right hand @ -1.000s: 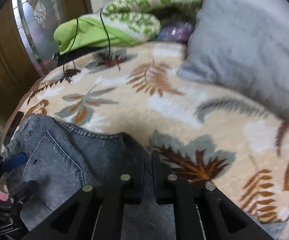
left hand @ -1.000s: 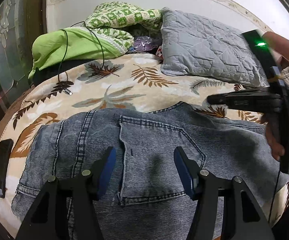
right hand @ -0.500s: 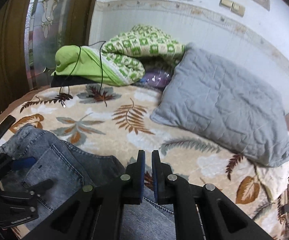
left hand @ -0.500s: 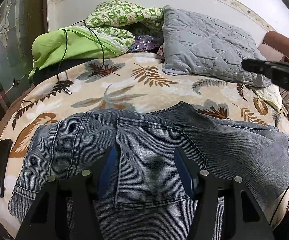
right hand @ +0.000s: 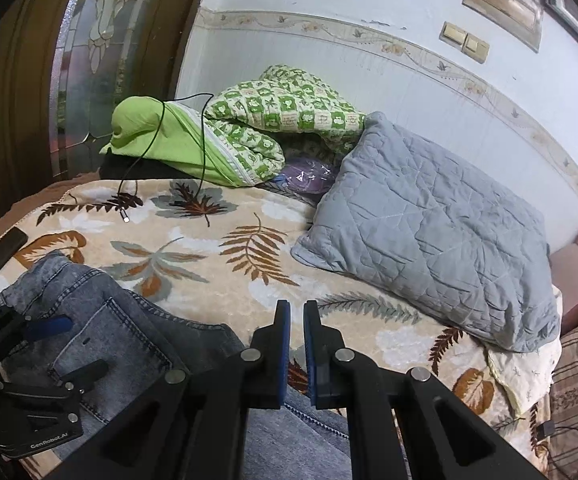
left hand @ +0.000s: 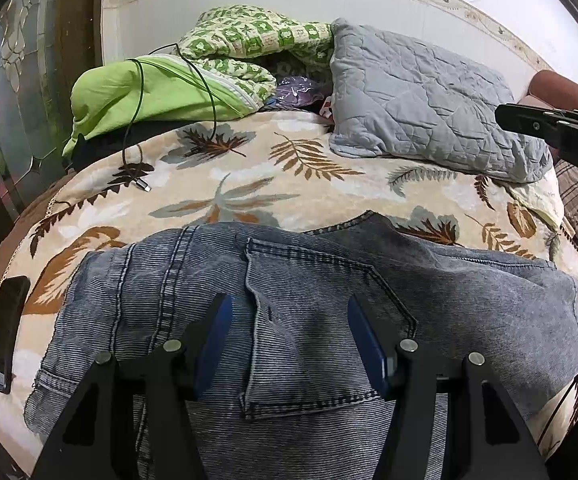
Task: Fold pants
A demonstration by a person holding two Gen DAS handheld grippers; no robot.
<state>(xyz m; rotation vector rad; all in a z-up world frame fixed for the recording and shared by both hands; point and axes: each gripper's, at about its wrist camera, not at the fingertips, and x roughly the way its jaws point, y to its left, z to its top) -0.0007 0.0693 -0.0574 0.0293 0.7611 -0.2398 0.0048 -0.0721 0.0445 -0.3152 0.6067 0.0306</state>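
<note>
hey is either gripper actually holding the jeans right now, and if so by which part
Neither. The left gripper is open above the jeans back pocket; the right gripper is nearly shut on nothing, raised over the bed.

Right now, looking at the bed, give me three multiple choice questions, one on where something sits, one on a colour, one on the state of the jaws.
1. Where is the phone?
A. on the pillow
B. at the bed's left edge, beside the jeans
C. on the jeans

2. What colour is the quilted pillow?
A. grey
B. red
C. yellow

3. How do the jaws of the left gripper stand?
A. shut on the cable
B. shut empty
C. open above the jeans

Answers: 1 B, it lies left of the jeans. 2 A, its cover is plain grey. 3 C, wide gap over the back pocket.
</note>
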